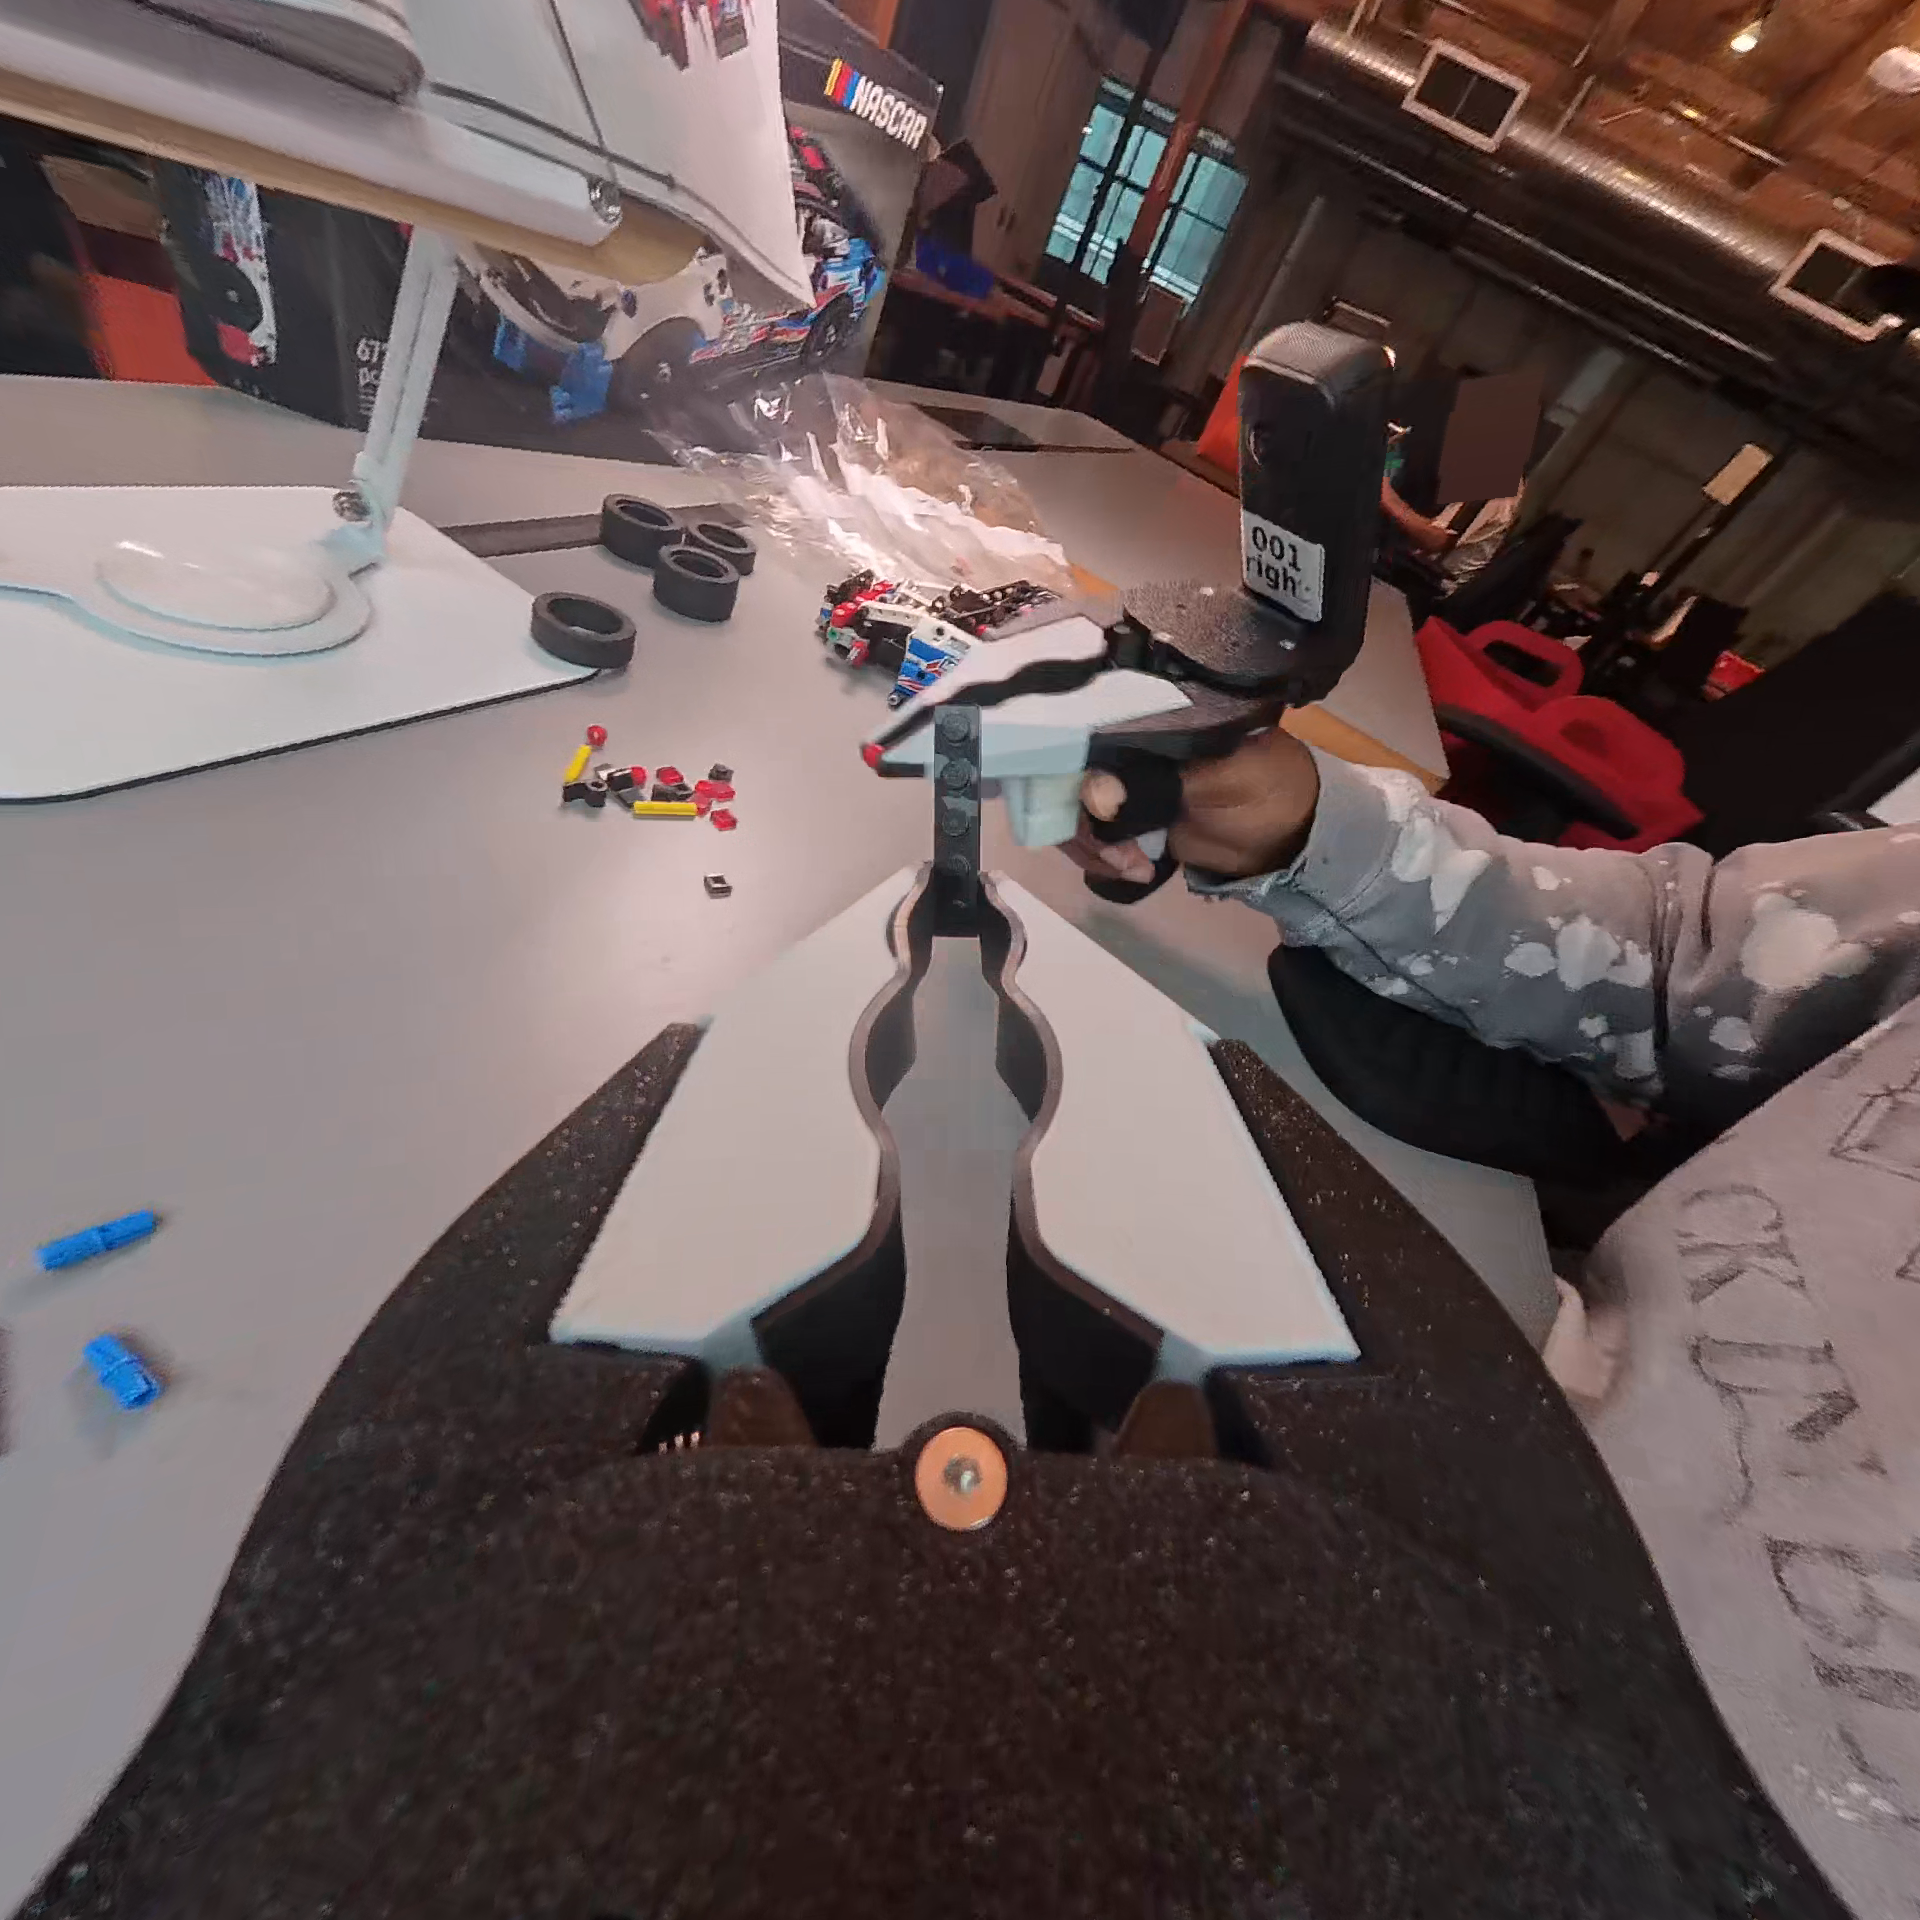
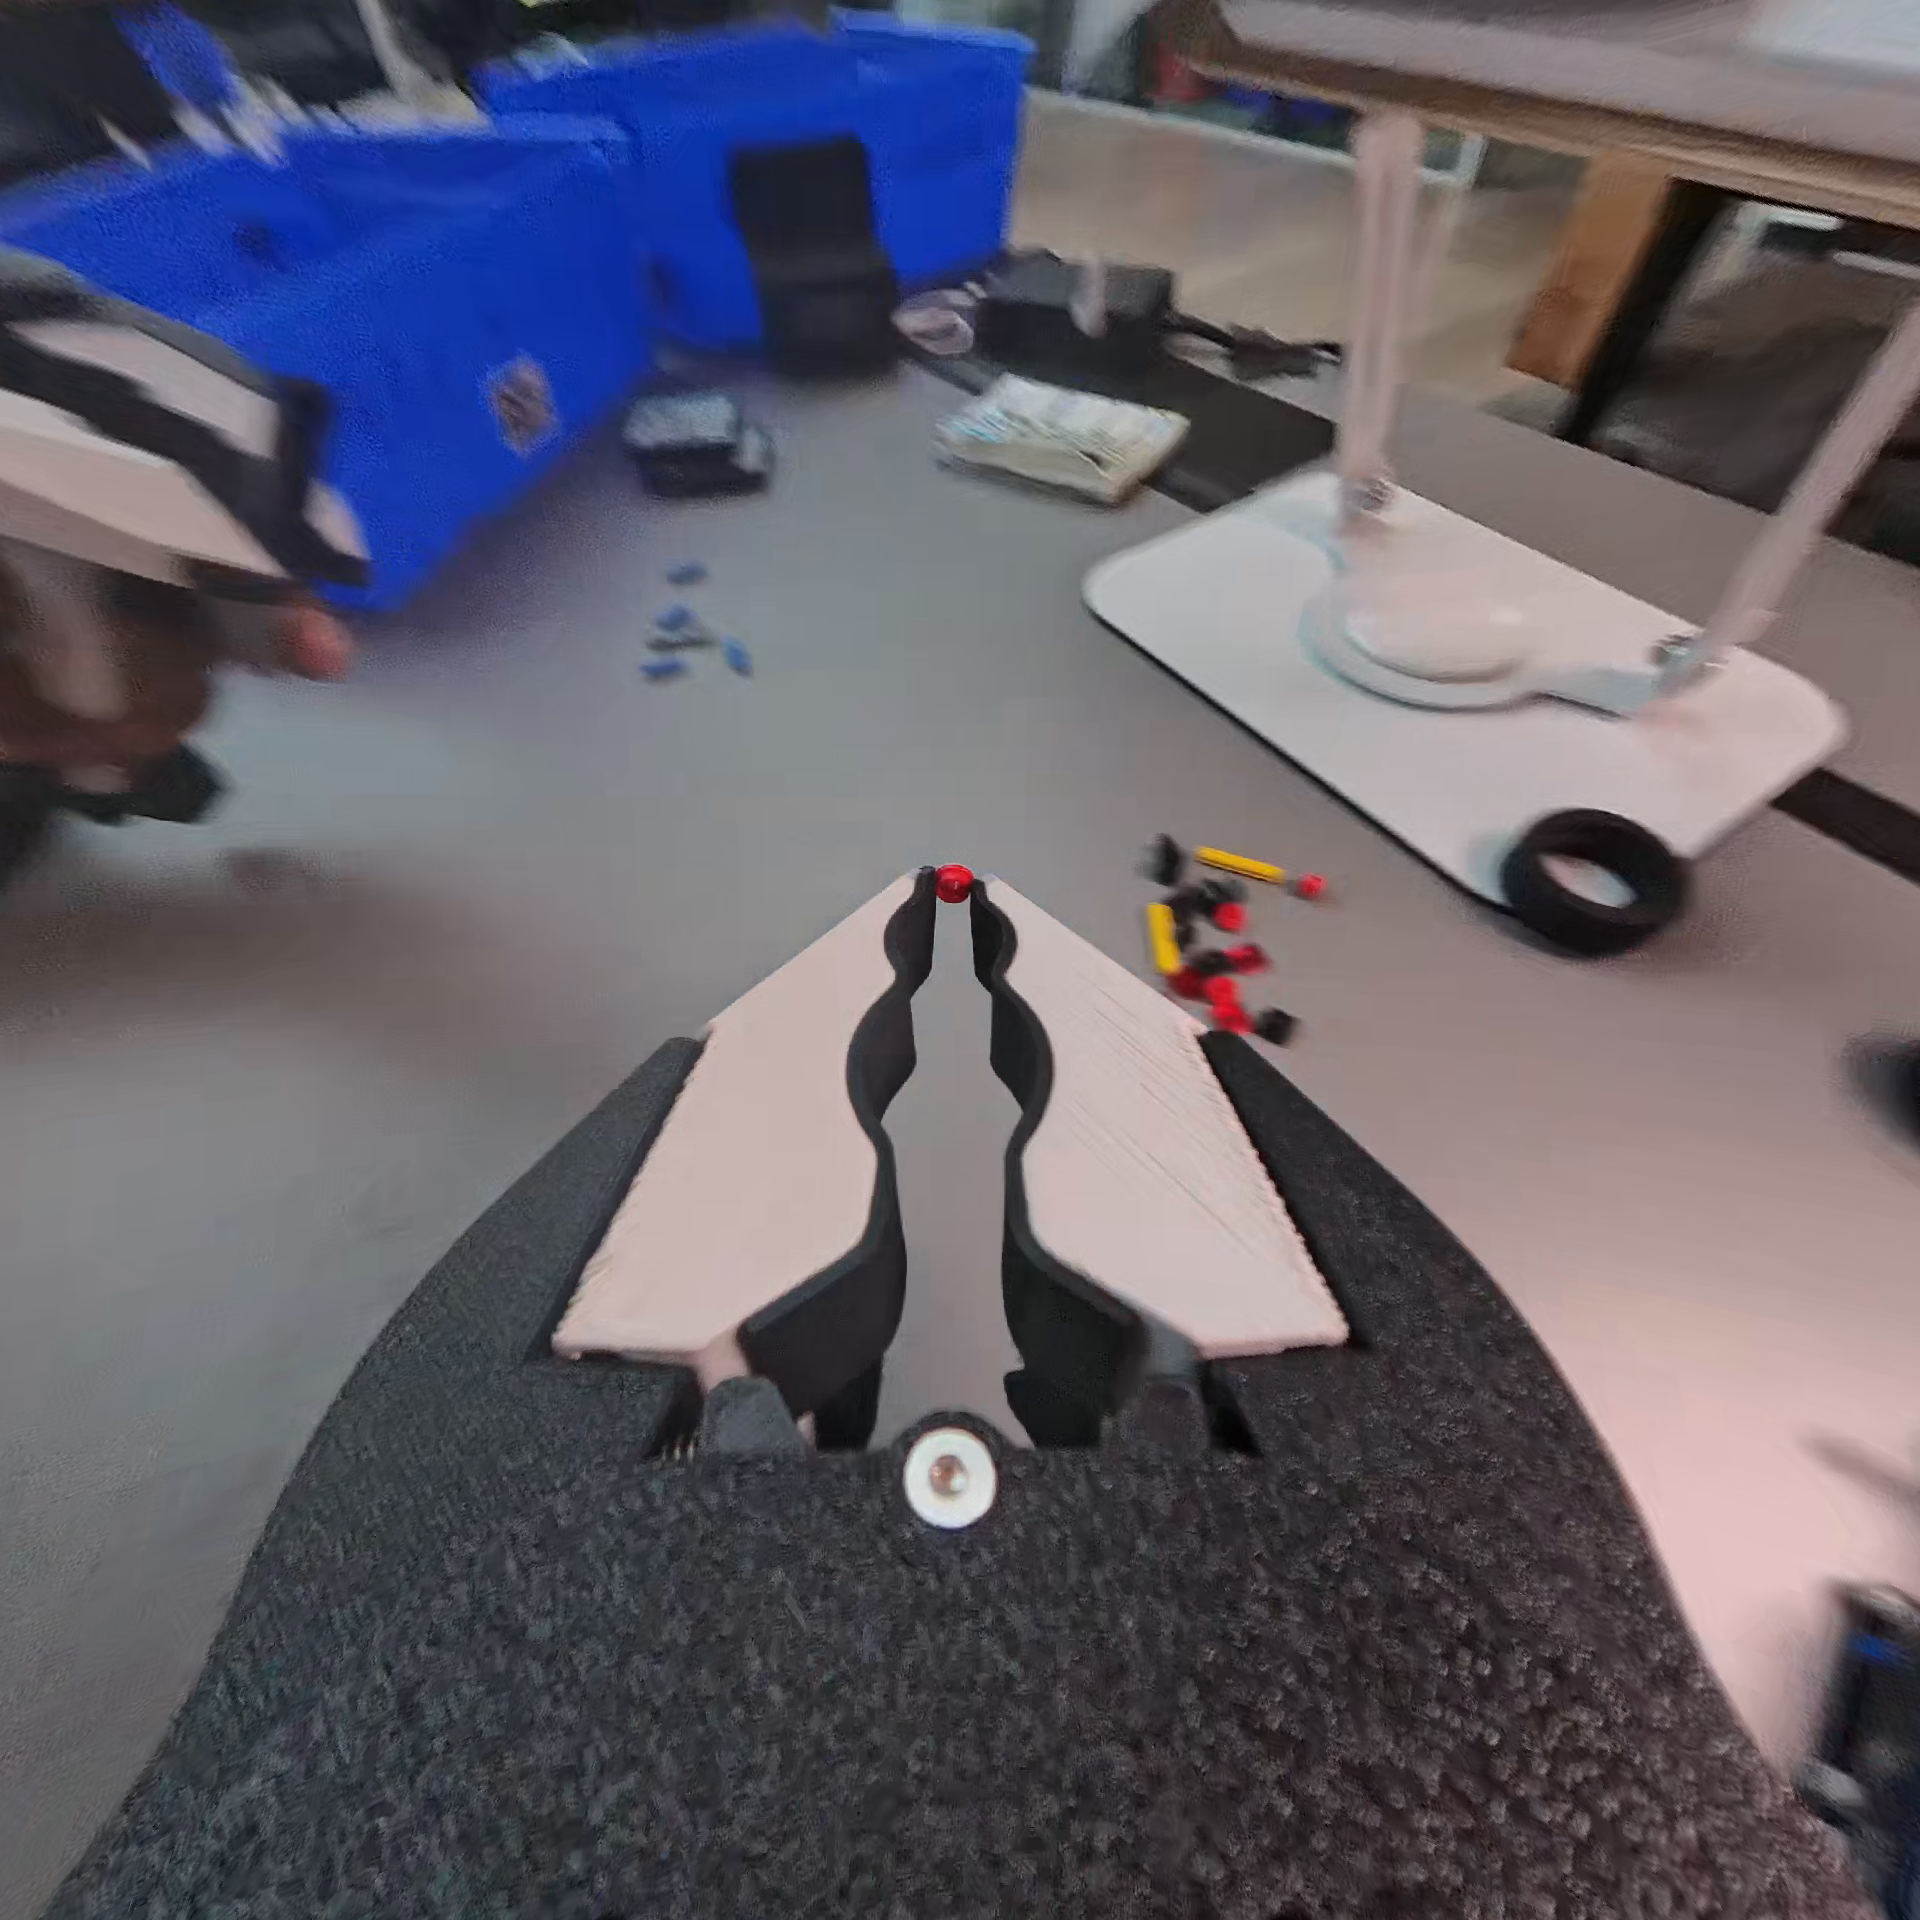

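My left gripper [image 1: 956,894] pinches a black studded strip [image 1: 956,800], upright at twelve o'clock. My right gripper [image 2: 953,891] pinches a small red piece [image 2: 953,883] at its tips; loose red, yellow and black pieces [image 2: 1216,951] lie at two o'clock on the grey table [image 2: 520,1039].

Print is seen on a dark box [image 1: 871,104], a white sticker [image 1: 1282,570] and a grey garment [image 1: 1787,1382].

black tyres [image 1: 675,561] near white stand base [image 1: 260,665]
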`<state>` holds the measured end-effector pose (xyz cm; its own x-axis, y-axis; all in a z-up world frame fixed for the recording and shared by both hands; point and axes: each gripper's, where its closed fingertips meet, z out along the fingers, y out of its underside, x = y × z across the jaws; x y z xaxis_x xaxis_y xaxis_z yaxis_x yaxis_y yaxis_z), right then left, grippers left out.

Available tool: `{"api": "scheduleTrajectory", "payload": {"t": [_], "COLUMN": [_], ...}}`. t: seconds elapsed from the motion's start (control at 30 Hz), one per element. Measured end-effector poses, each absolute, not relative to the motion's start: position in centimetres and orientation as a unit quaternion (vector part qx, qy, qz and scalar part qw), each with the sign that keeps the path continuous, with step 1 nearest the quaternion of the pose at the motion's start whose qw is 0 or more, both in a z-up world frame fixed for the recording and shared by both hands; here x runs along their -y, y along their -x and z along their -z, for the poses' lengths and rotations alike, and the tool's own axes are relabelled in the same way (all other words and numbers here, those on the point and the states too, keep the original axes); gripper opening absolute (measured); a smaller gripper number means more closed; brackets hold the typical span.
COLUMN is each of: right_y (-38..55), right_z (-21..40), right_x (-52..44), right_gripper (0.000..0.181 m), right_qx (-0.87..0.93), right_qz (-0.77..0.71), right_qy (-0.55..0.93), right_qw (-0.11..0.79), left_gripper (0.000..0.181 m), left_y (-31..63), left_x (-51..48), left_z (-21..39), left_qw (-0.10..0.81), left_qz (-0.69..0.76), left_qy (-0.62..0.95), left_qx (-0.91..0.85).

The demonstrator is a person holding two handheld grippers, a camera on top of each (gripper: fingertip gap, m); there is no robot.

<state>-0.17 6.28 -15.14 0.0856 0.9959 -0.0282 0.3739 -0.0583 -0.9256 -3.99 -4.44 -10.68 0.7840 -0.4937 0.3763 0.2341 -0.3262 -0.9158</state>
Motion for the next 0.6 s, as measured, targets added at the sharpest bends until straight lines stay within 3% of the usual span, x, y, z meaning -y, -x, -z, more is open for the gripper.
{"api": "scheduleTrajectory", "payload": {"t": [0.07,0.27,0.47,0.6], "right_y": [0.6,1.7,1.5,-0.1], "right_z": [17.8,21.7,19.4,16.5], "right_x": [-10.0,-12.1,-11.5,-7.8], "right_gripper": [0.007,0.011,0.034,0.031], "right_qx": [0.586,0.644,0.640,0.658], "right_qz": [-0.286,-0.175,-0.213,-0.293], "right_qy": [0.643,0.647,0.617,0.568], "right_qw": [0.401,0.369,0.406,0.397], "left_gripper": [0.006,0.006,0.006,0.006], "left_y": [3.9,3.8,3.4,2.9], "left_x": [4.1,3.9,4.0,4.2], "left_z": [11.4,12.5,12.7,12.9], "left_qw": [0.564,0.550,0.543,0.538], "left_qz": [0.321,0.316,0.319,0.316], "left_qy": [0.757,0.770,0.772,0.775], "left_qx": [-0.078,-0.072,-0.080,-0.095]}}
